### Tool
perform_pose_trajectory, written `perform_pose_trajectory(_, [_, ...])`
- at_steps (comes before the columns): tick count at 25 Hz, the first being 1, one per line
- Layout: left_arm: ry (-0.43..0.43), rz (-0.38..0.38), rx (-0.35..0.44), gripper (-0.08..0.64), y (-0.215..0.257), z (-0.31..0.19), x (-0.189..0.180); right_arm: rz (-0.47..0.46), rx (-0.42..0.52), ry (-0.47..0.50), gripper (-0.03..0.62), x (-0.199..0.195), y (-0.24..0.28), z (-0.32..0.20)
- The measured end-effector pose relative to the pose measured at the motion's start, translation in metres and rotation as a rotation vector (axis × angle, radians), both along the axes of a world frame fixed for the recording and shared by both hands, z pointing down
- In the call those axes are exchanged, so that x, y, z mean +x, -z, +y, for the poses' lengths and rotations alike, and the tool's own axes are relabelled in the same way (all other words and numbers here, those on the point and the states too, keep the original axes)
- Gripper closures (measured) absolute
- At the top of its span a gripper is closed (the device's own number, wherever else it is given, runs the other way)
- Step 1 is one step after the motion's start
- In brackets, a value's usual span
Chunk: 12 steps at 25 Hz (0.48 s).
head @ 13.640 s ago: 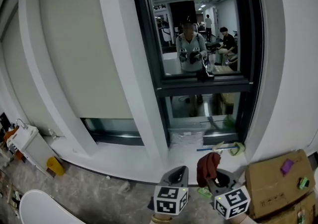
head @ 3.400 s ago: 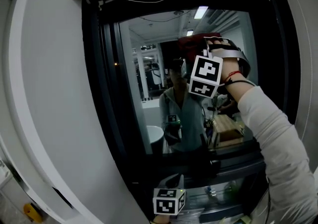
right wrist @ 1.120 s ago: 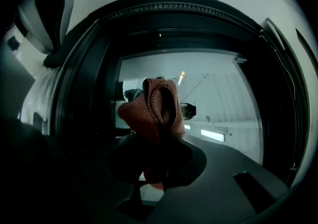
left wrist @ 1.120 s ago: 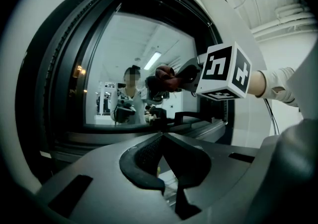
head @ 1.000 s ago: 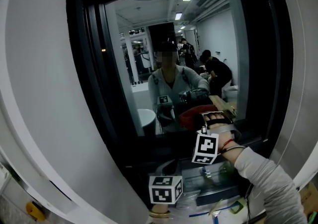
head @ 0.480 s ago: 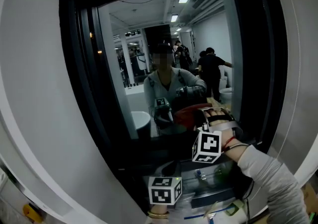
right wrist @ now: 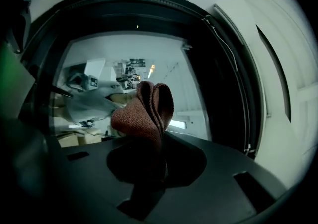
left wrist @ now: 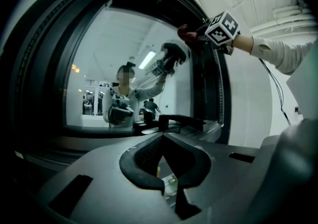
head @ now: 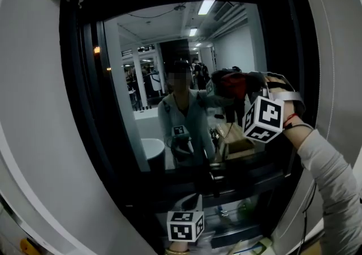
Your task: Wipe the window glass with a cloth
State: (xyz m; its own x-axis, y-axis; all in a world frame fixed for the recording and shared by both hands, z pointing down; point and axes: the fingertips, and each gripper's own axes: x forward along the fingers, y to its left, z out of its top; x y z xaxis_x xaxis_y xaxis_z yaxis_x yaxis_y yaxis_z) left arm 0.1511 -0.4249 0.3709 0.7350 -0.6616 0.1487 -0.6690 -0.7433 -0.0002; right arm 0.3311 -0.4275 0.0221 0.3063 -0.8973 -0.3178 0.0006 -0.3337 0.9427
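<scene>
The window glass (head: pixel 164 95) sits in a dark frame and reflects a person and a lit room. My right gripper (head: pixel 242 91) is raised at the pane's upper right, shut on a red-brown cloth (head: pixel 233 82) that presses toward the glass. In the right gripper view the folded cloth (right wrist: pixel 145 110) sticks up from between the jaws of this gripper (right wrist: pixel 158 154), with the glass (right wrist: pixel 99 69) just beyond. My left gripper (head: pixel 191 202) hangs low under the pane, shut on nothing (left wrist: pixel 168 181). From there the cloth (left wrist: pixel 186 33) shows high against the frame.
The dark window frame (head: pixel 76 112) surrounds the pane, with a black handle (head: pixel 210 179) on its lower rail. White wall panels (head: pixel 28 135) flank the window on both sides. A lower pane (head: pixel 243 211) lies beneath the rail. A white sleeve (head: pixel 328 180) reaches up at the right.
My right gripper has carried the cloth up from the pane's lower edge to its upper right. The left gripper has stayed low below the window.
</scene>
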Motion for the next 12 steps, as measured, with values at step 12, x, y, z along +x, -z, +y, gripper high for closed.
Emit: perform_pose_trajectory(12, [0.018, 0.002, -0.007, 0.555, -0.002, -0.005, 0.007, -0.037, 0.235, -0.124, 0.541, 0.07, 0.153, 0.032])
